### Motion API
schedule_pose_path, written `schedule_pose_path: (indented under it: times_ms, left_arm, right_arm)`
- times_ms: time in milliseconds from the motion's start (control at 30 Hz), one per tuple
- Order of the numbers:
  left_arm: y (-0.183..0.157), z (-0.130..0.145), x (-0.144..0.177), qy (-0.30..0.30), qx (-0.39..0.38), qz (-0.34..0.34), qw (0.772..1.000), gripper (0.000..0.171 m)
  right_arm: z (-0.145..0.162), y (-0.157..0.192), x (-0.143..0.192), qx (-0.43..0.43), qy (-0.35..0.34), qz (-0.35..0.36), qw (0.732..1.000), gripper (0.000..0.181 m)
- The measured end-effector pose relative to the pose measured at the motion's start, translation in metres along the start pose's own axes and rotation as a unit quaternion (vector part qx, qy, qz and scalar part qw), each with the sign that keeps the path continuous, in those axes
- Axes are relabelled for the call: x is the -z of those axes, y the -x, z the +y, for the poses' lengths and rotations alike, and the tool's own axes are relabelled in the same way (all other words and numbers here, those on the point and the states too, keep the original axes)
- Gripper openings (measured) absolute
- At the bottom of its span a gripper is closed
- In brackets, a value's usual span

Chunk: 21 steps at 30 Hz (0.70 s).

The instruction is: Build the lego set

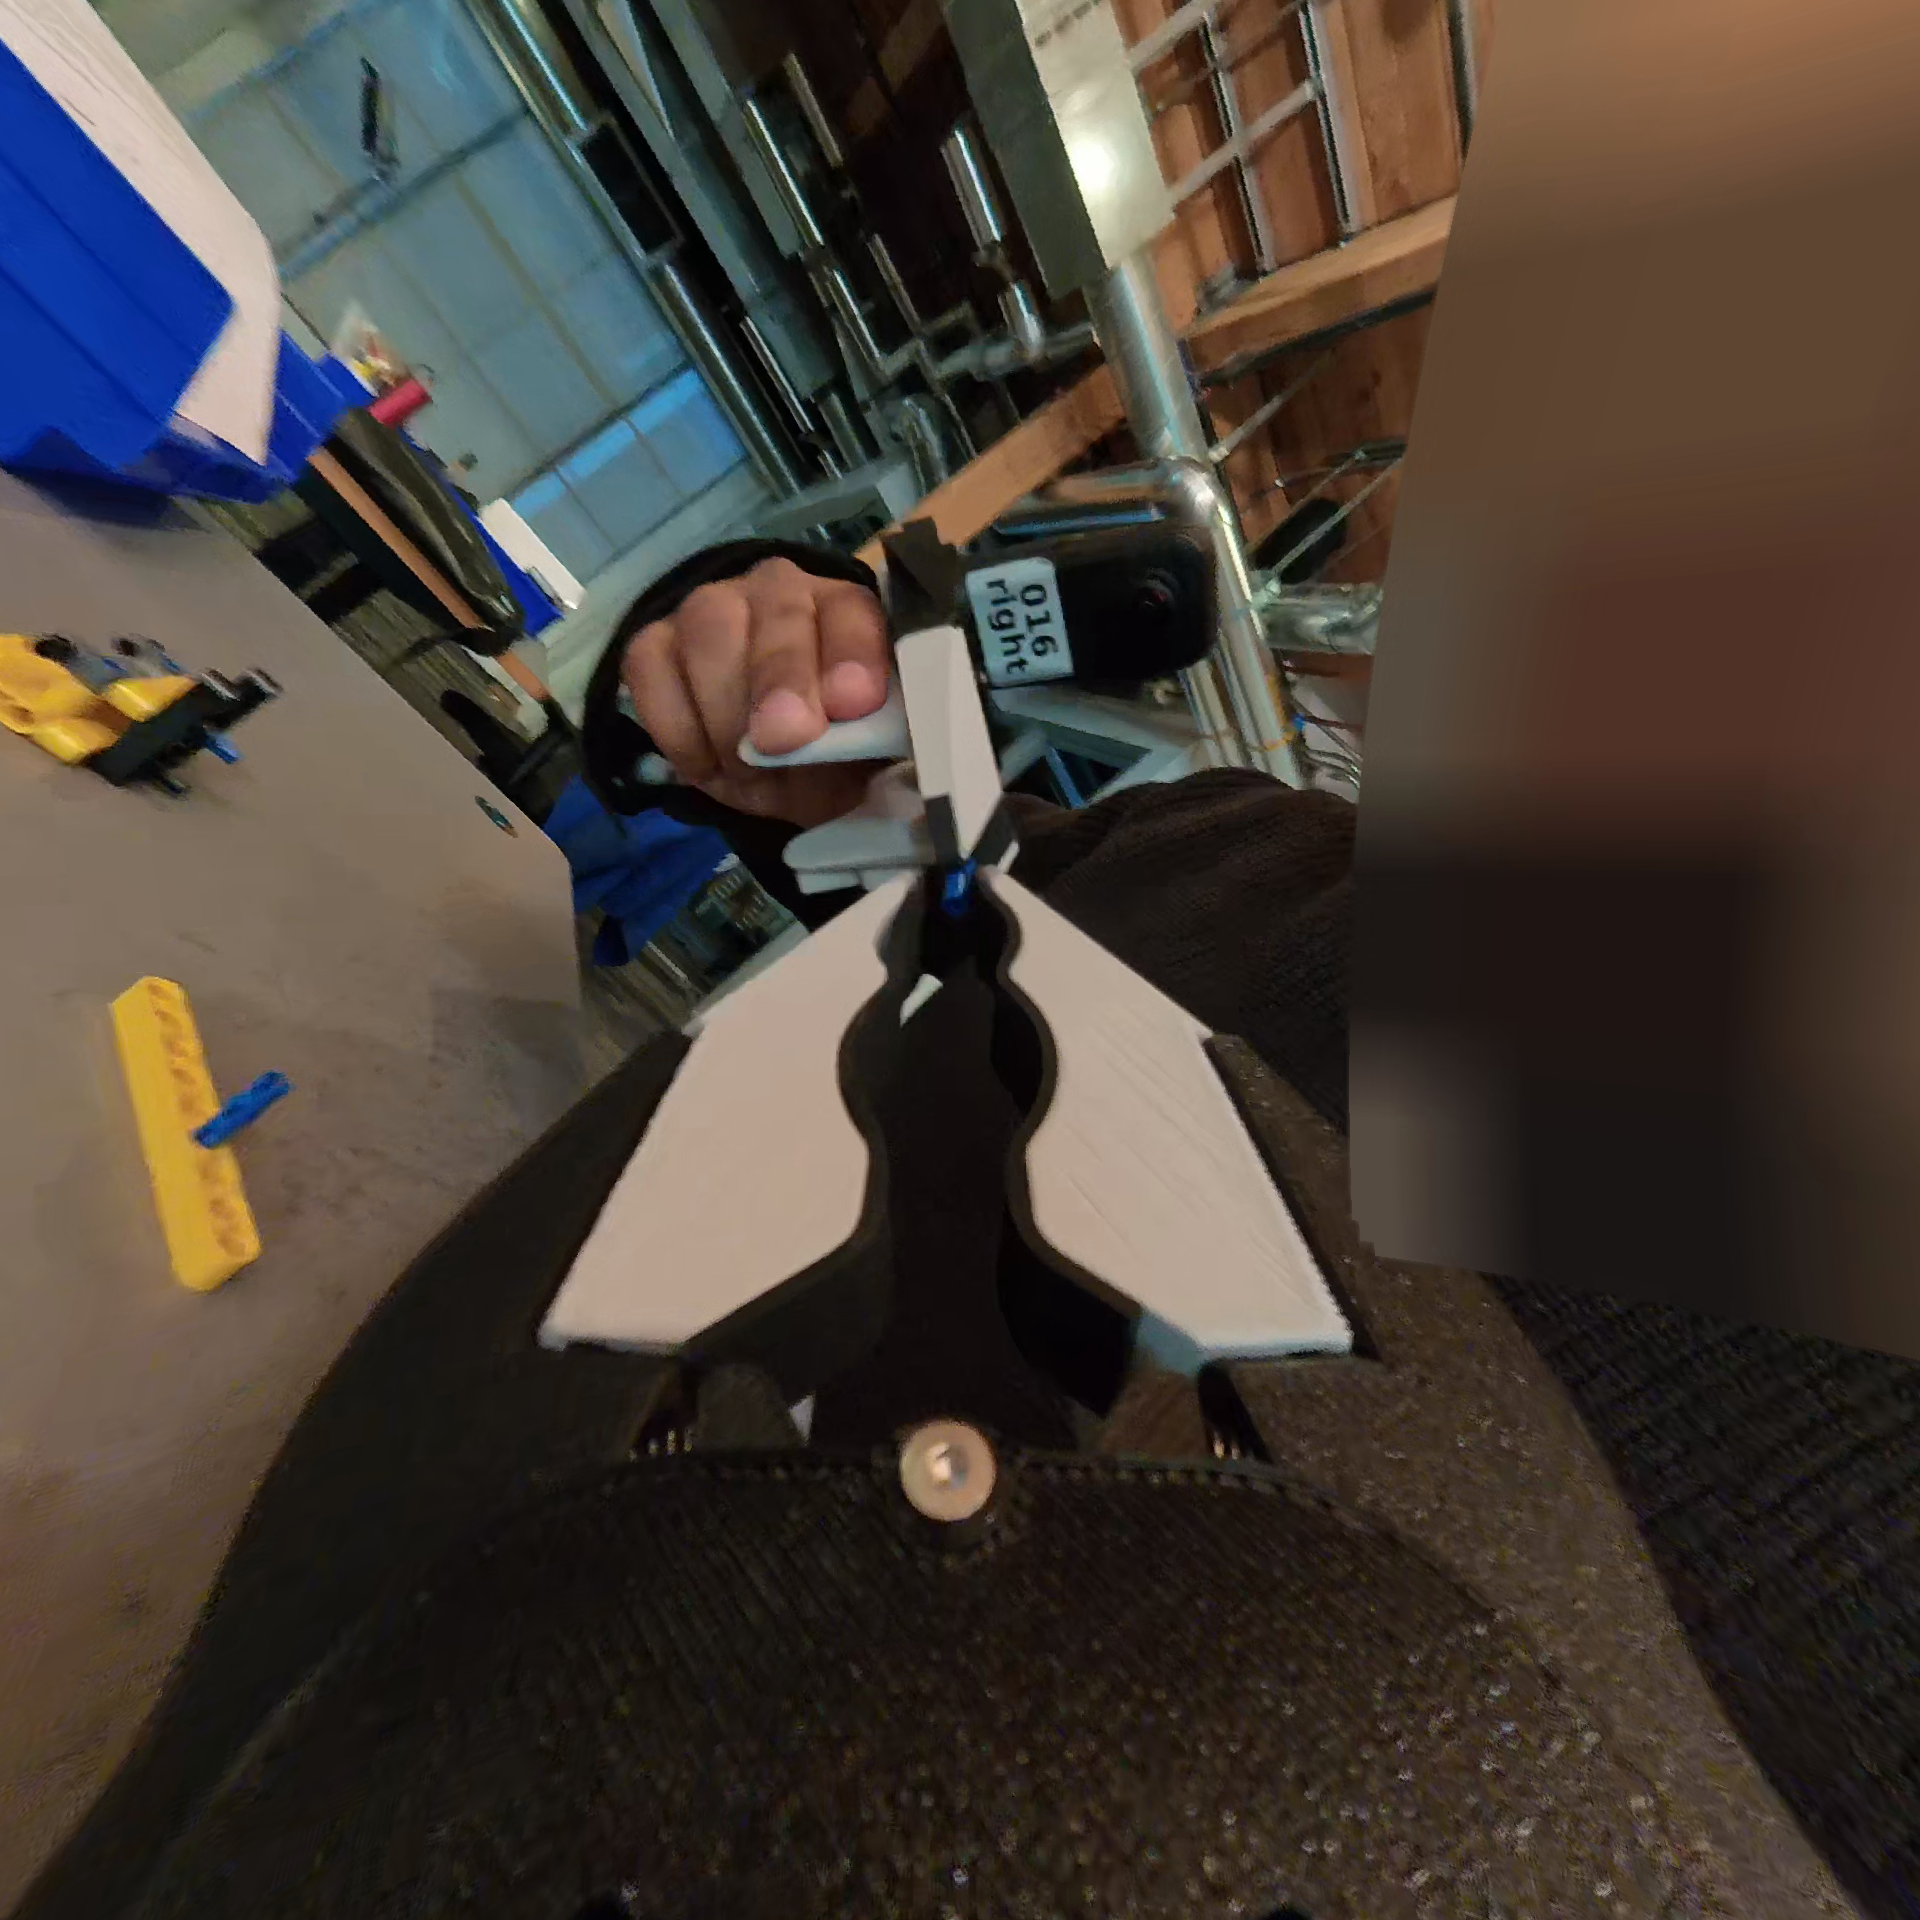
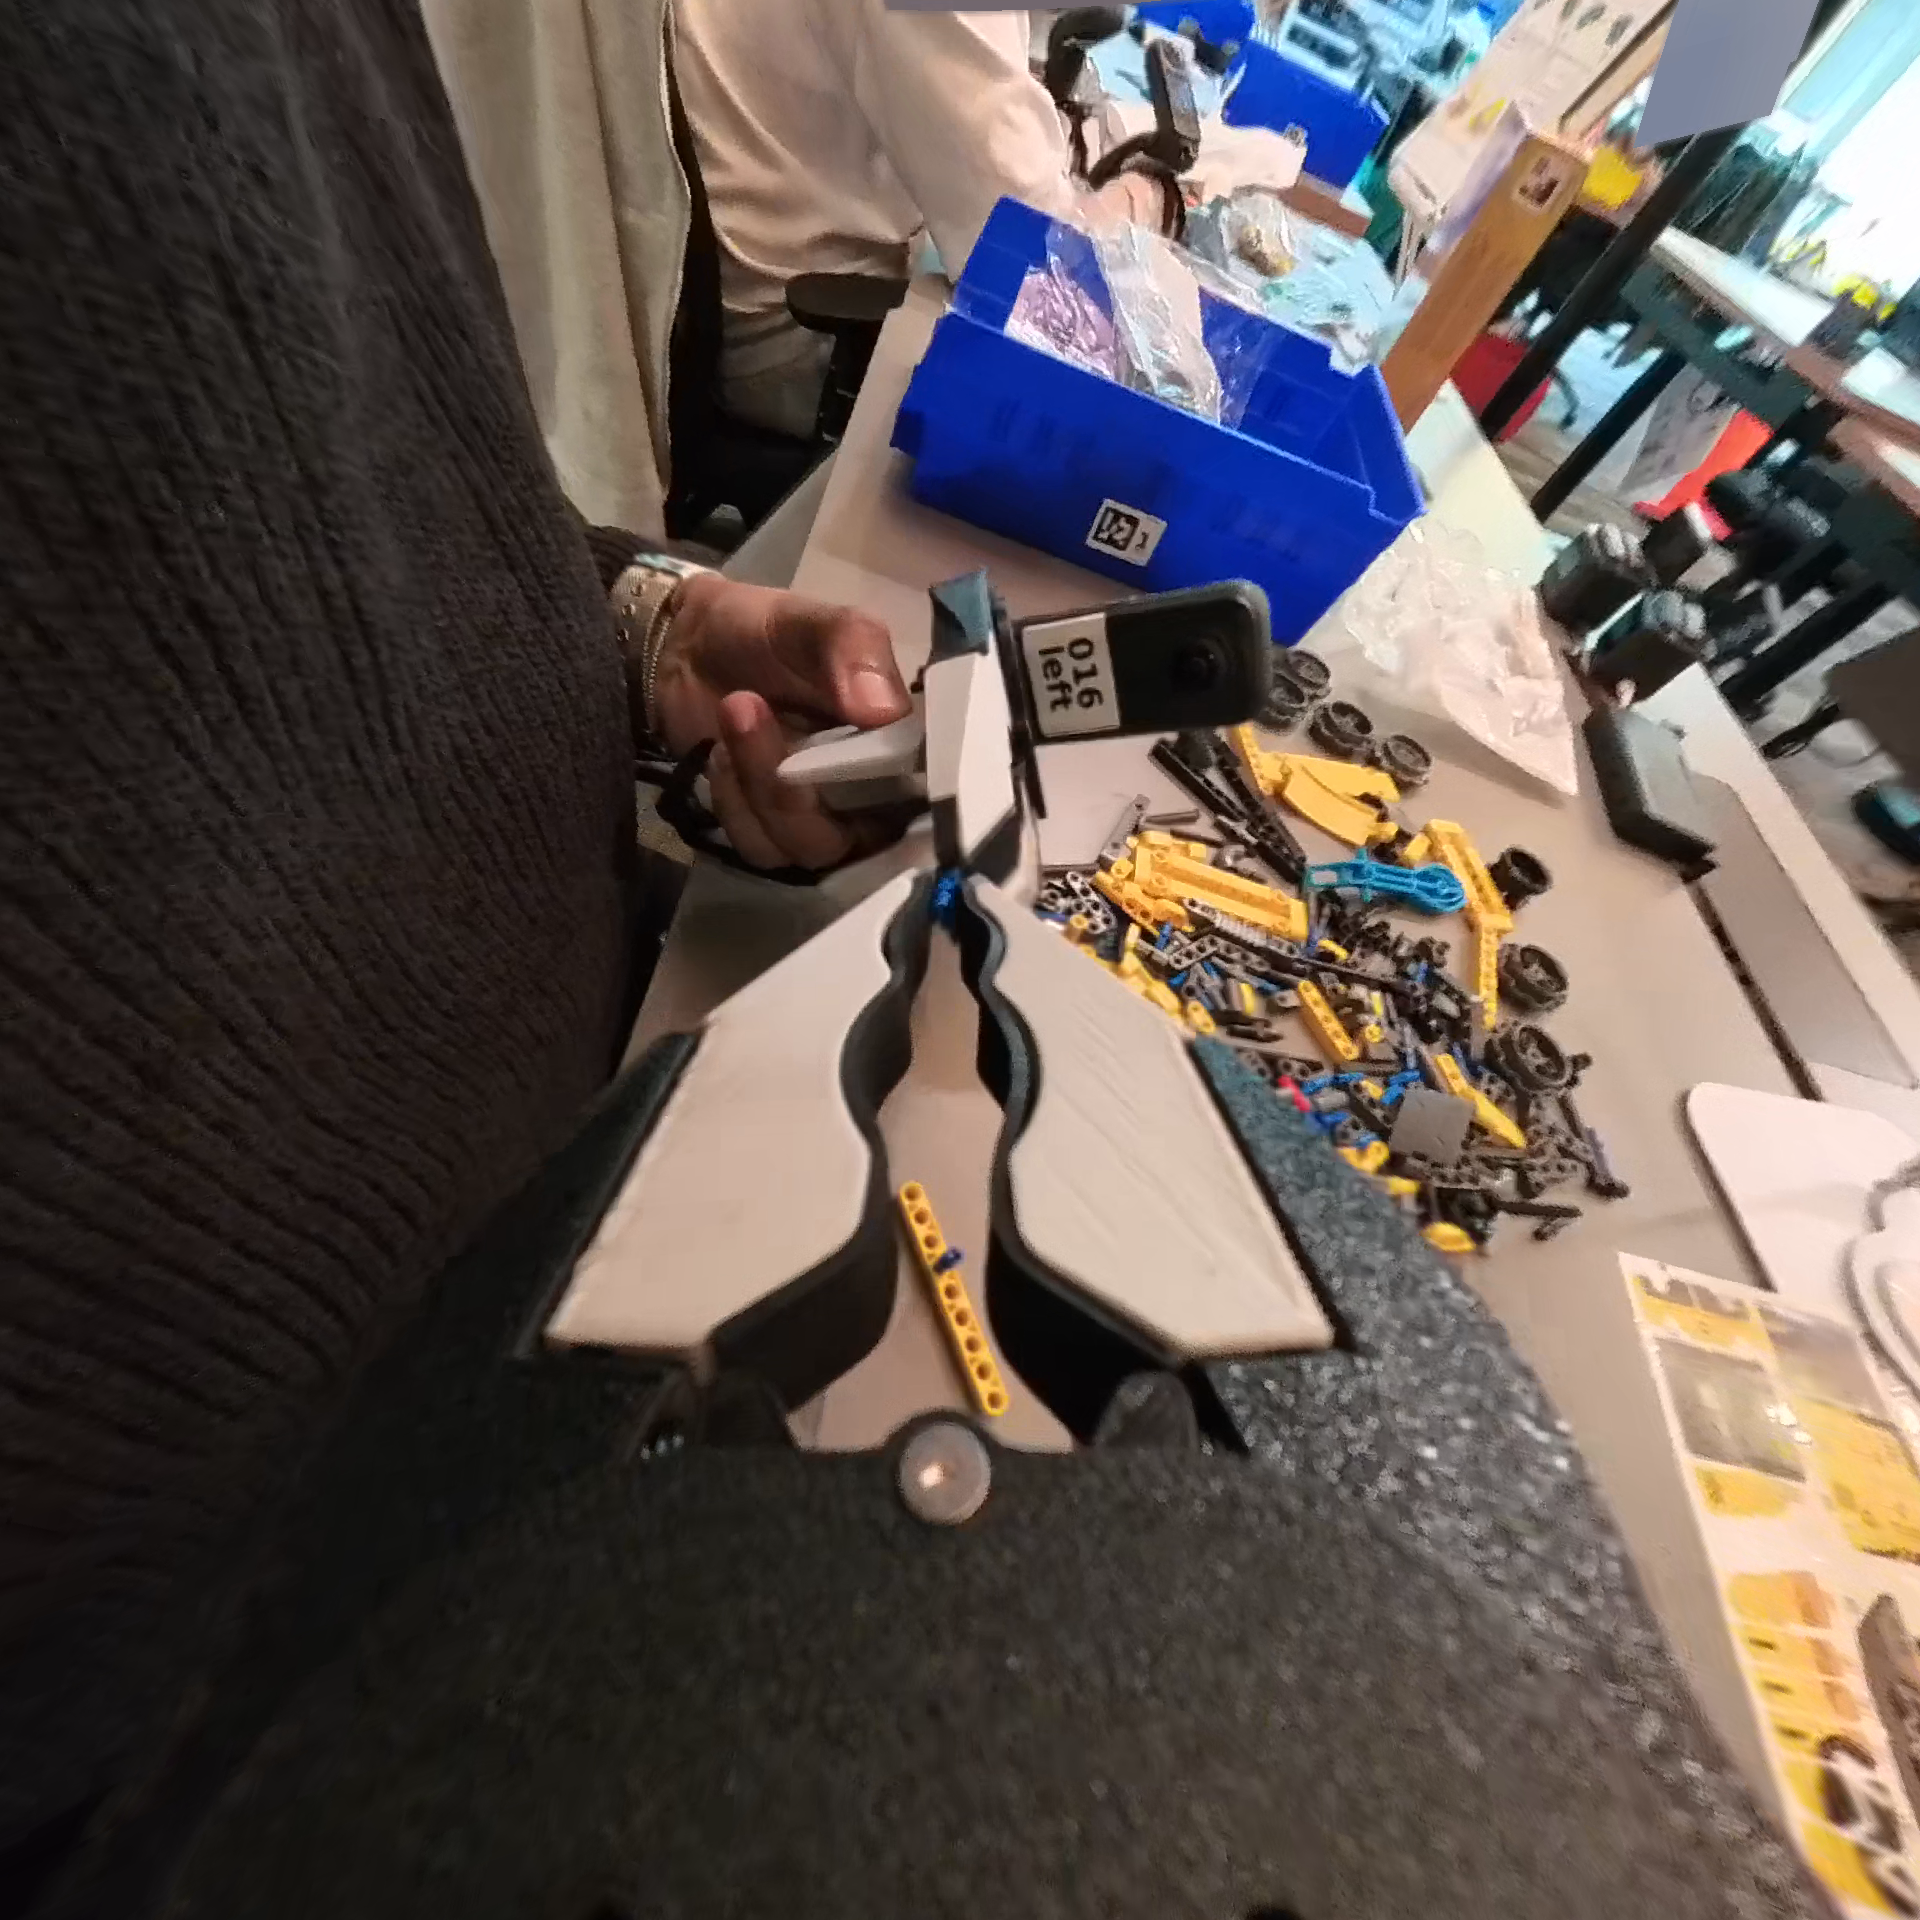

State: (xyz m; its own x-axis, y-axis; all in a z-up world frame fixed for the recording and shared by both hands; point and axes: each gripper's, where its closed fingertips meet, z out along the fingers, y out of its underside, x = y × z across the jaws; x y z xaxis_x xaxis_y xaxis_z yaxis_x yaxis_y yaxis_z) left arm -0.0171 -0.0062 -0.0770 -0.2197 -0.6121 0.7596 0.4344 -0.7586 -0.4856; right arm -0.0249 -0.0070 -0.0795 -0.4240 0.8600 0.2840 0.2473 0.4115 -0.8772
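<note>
My left gripper [image 1: 951,902] and my right gripper [image 2: 943,902] meet tip to tip in the air above the table edge. A small blue pin [image 1: 954,891] sits between the tips and also shows in the right wrist view [image 2: 943,894]. Both pairs of fingers are closed down on it. The right gripper [image 1: 956,847] comes in from above in the left wrist view, held by a hand [image 1: 769,665]. The left gripper [image 2: 956,862] comes in likewise in the right wrist view. A yellow beam [image 2: 951,1299] with a blue pin [image 2: 945,1259] in it lies on the table below.
A pile of yellow, black and blue parts [image 2: 1299,987] and black wheels [image 2: 1340,717] lie on the grey table [image 1: 312,883]. A blue bin [image 2: 1143,447] stands behind, a printed booklet [image 2: 1787,1507] lies at the right, and a part-built yellow and black assembly [image 1: 114,707] at the left. The grippers are tip to tip, or close to it.
</note>
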Motion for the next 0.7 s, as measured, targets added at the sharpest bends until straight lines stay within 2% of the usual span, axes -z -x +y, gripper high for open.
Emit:
schedule_pose_path:
  times_ms: [100,167,200,267,333,600,700]
  left_arm:
    - [0.013,-0.005,0.004,-0.007,-0.036,-0.065,0.997,0.026]
    - [0.031,-0.005,0.009,0.008,-0.080,-0.150,0.985,0.033]
    - [0.044,-0.003,0.013,0.023,-0.109,-0.208,0.972,0.035]
    - [0.072,-0.001,0.027,0.062,-0.172,-0.330,0.926,0.036]
    - [0.092,0.004,0.035,0.106,-0.212,-0.400,0.886,0.036]
    - [0.127,0.032,0.035,0.229,-0.246,-0.486,0.807,0.032]
    - [0.133,0.038,0.036,0.254,-0.239,-0.495,0.796,0.027]
  right_arm:
    - [0.008,-0.016,0.002,-0.053,0.020,0.016,0.998,0.004]
    - [0.036,-0.031,0.003,-0.104,0.083,0.032,0.991,0.004]
    - [0.057,-0.035,0.004,-0.135,0.132,0.030,0.982,0.004]
    - [0.098,-0.031,0.008,-0.178,0.237,0.007,0.955,0.005]
    - [0.127,-0.023,0.011,-0.194,0.326,-0.016,0.925,0.005]
    - [0.143,-0.012,-0.002,-0.190,0.384,-0.068,0.901,0.004]
    - [0.150,-0.008,-0.002,-0.193,0.400,-0.081,0.892,0.004]
